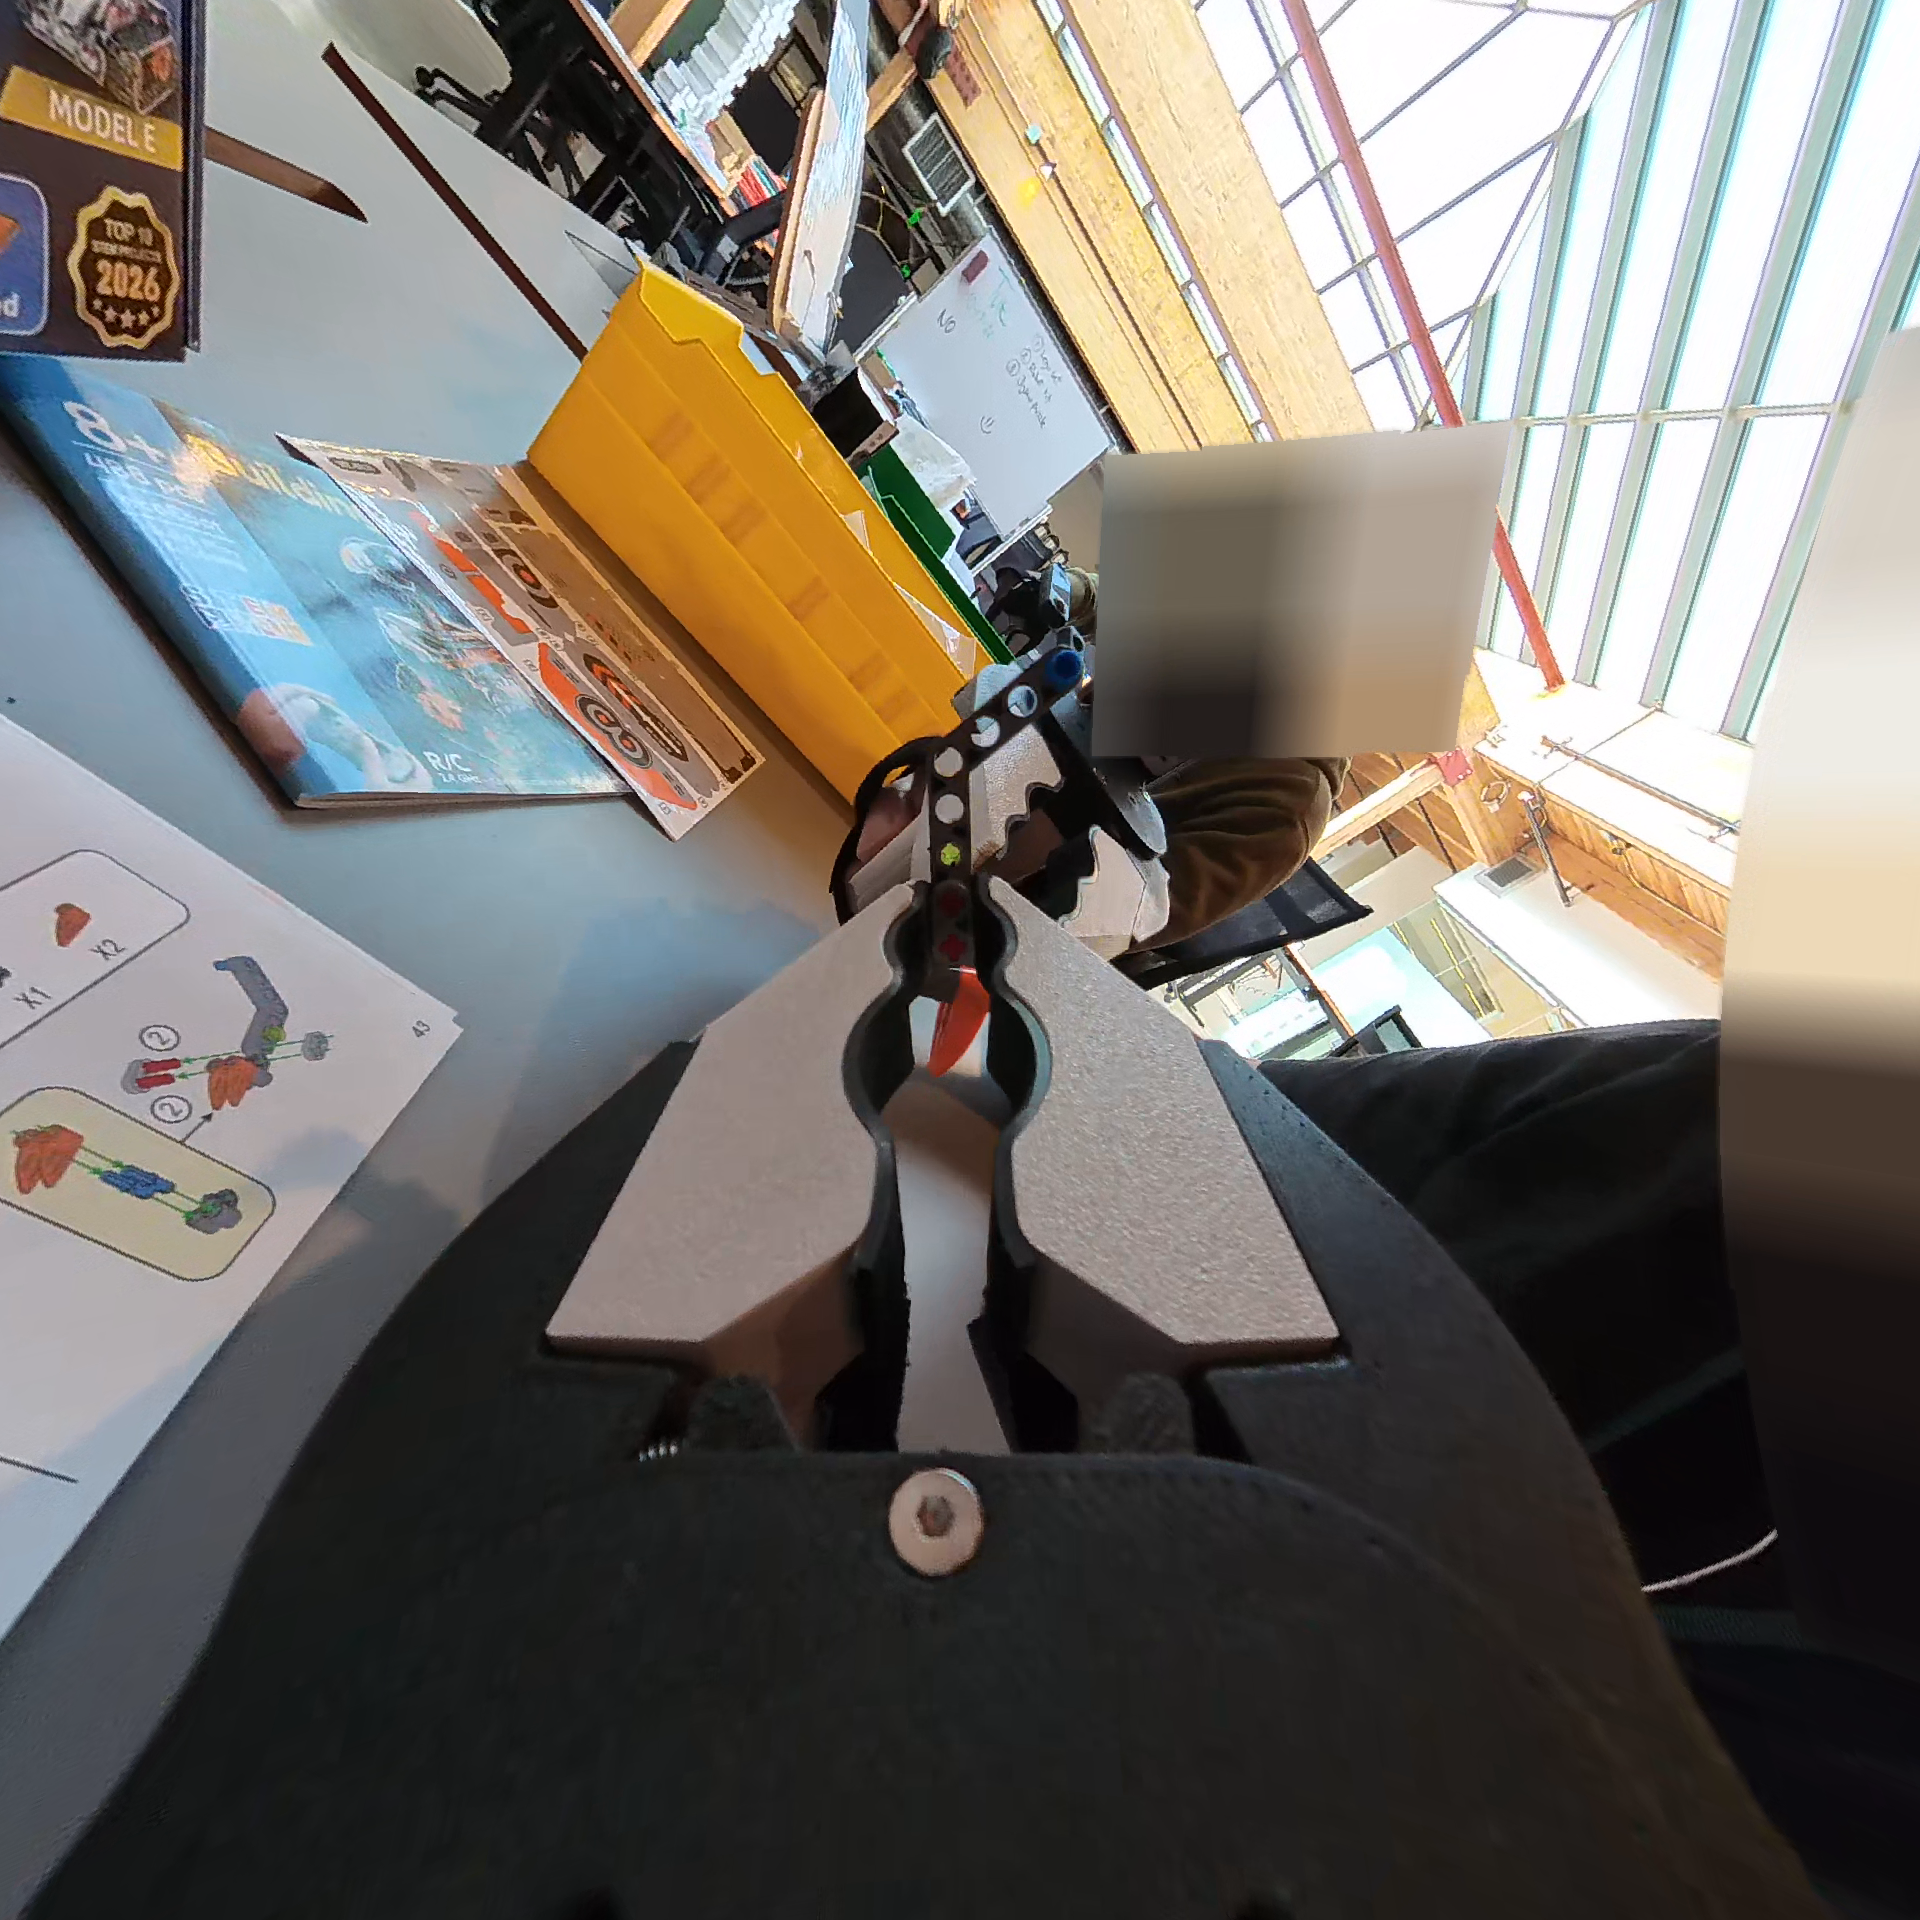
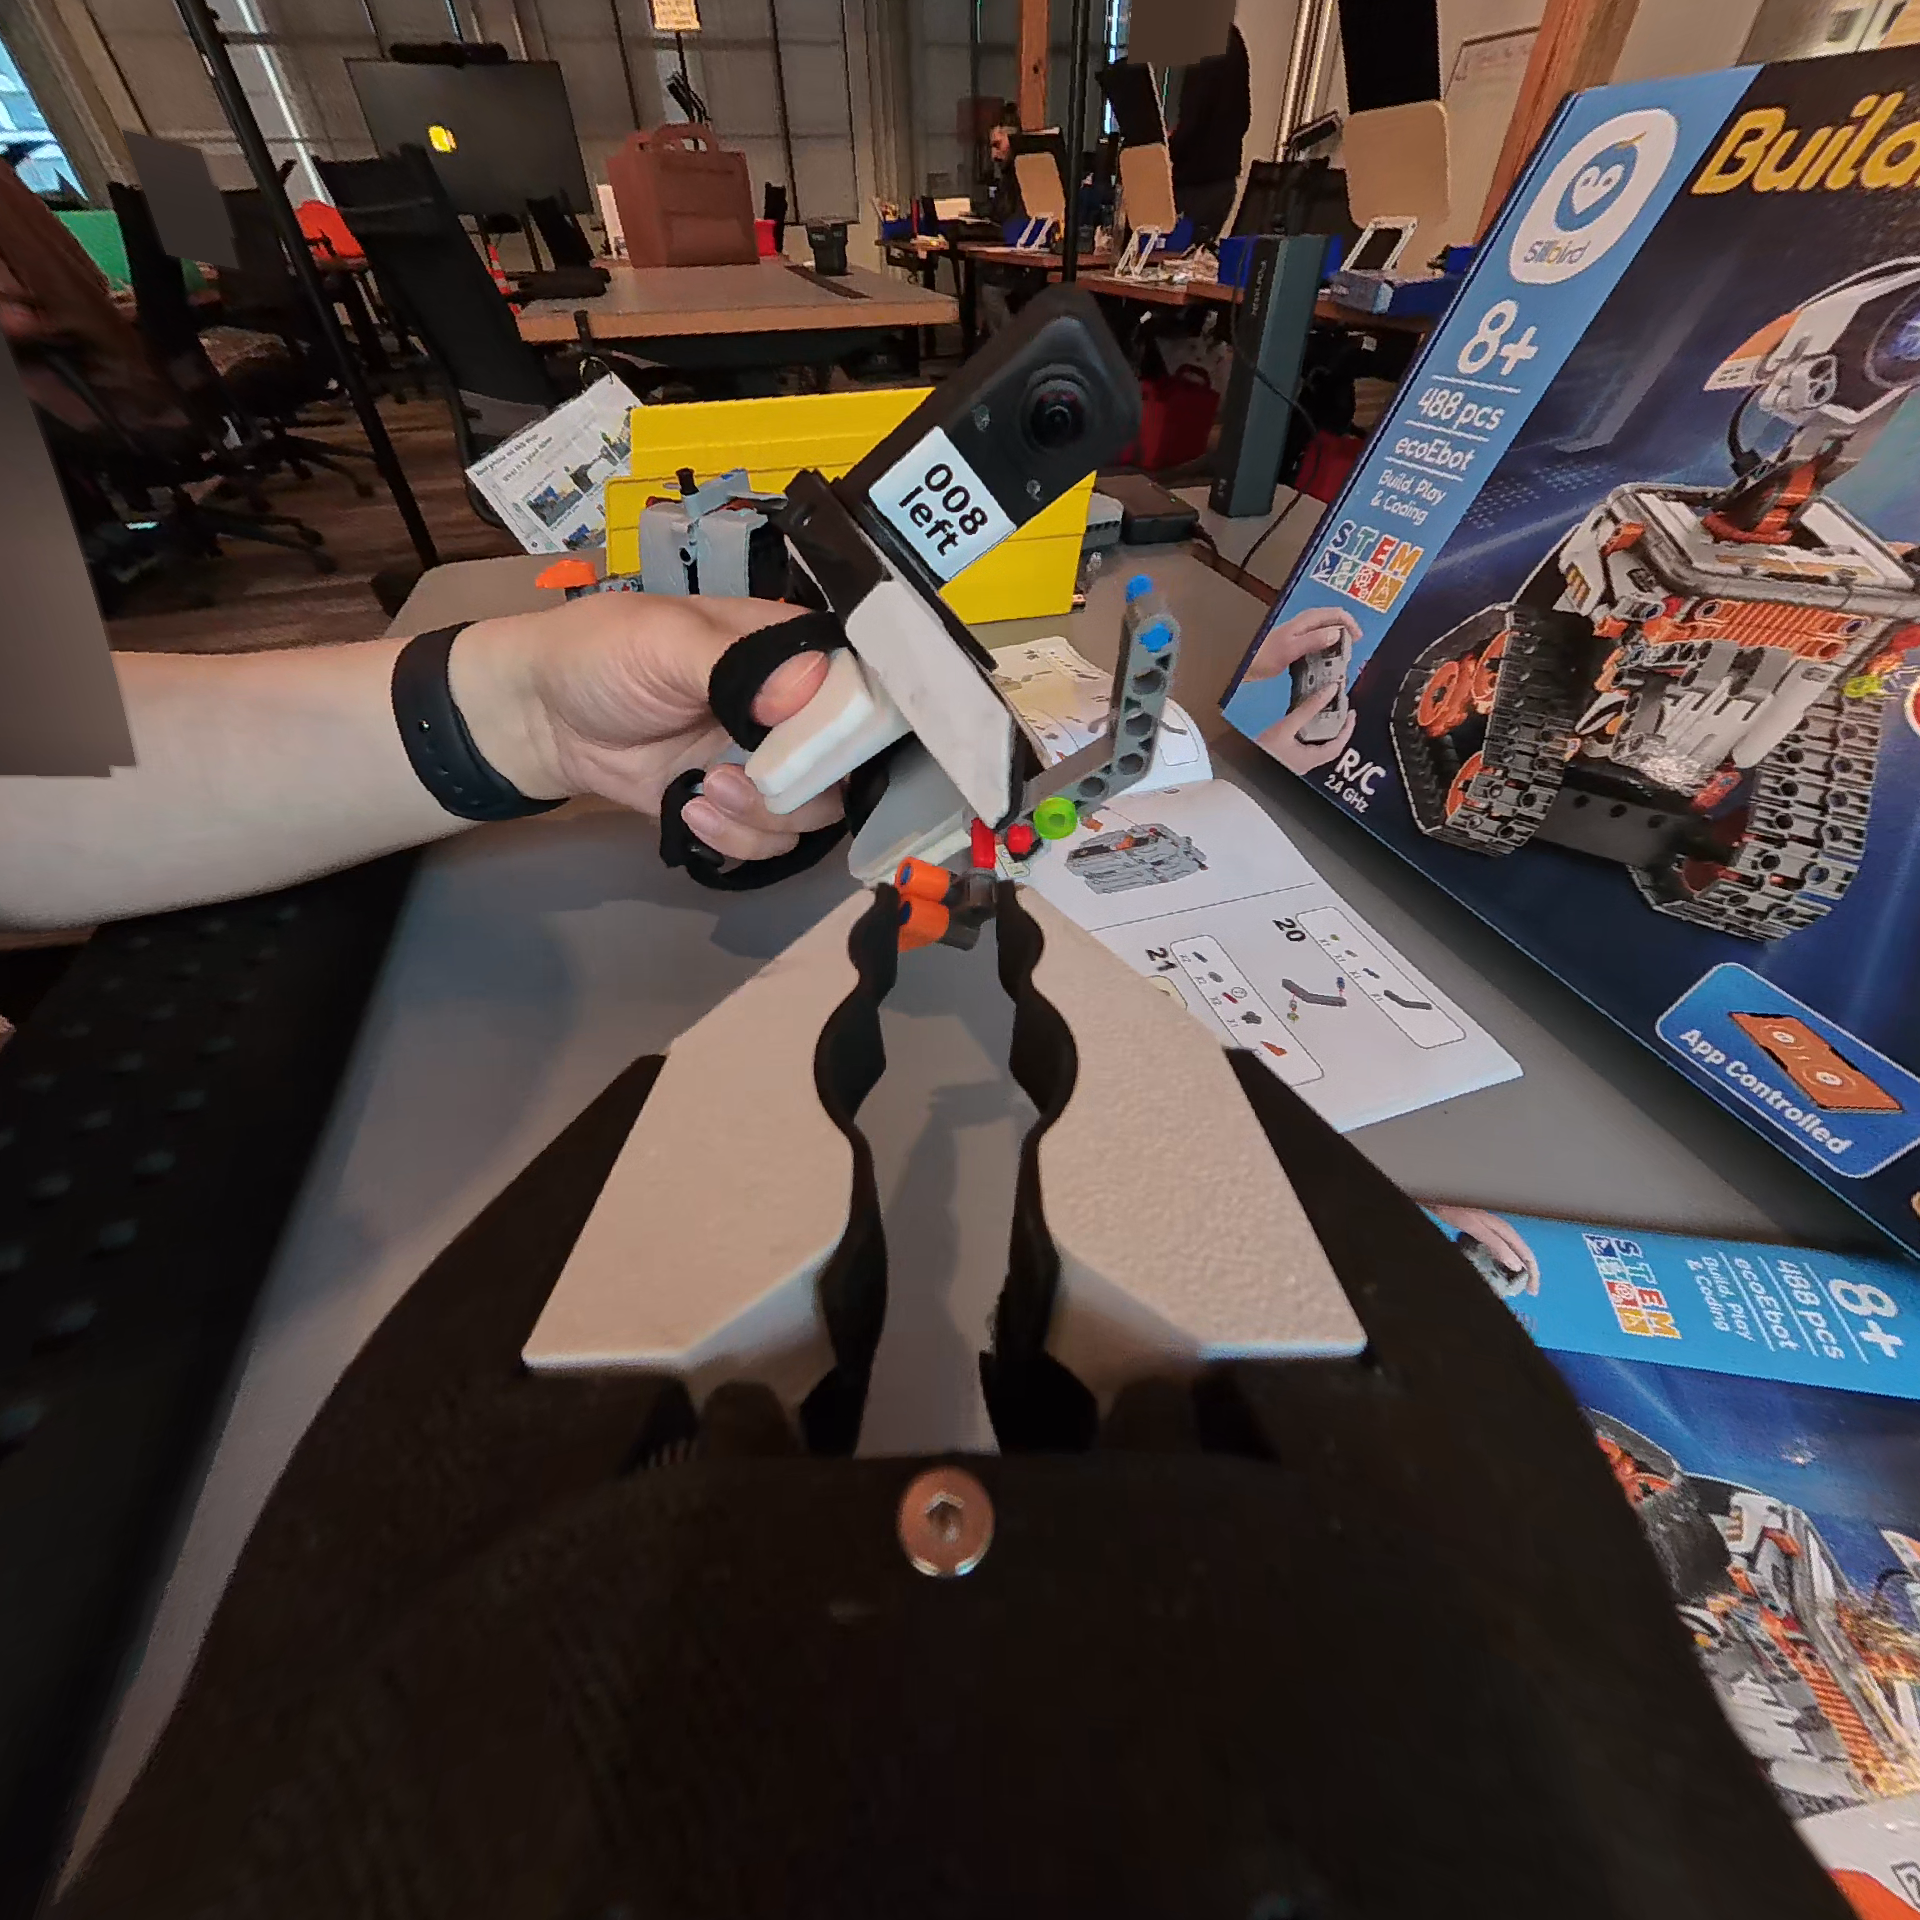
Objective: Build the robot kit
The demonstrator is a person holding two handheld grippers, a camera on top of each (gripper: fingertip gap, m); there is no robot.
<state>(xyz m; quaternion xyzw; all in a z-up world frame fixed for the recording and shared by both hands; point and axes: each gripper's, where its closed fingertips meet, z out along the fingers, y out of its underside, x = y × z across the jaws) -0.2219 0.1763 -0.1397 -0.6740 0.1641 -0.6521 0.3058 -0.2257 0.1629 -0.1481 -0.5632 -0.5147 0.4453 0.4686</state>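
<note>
Two tools met above the worktop point(image 2: 582, 977): the left tool point(image 1: 948, 914) pinched a grey beam point(image 2: 1127, 717), the right tool point(image 2: 940, 914) pinched its orange end piece point(image 2: 920, 902).

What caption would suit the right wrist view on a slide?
Two handheld grippers meet over a table: the right gripper pinches orange pieces against a grey bent beam held by the left gripper.

toy box point(image 2: 1621, 582) cut off right, booklet point(image 1: 156, 1091) cropped left
</note>
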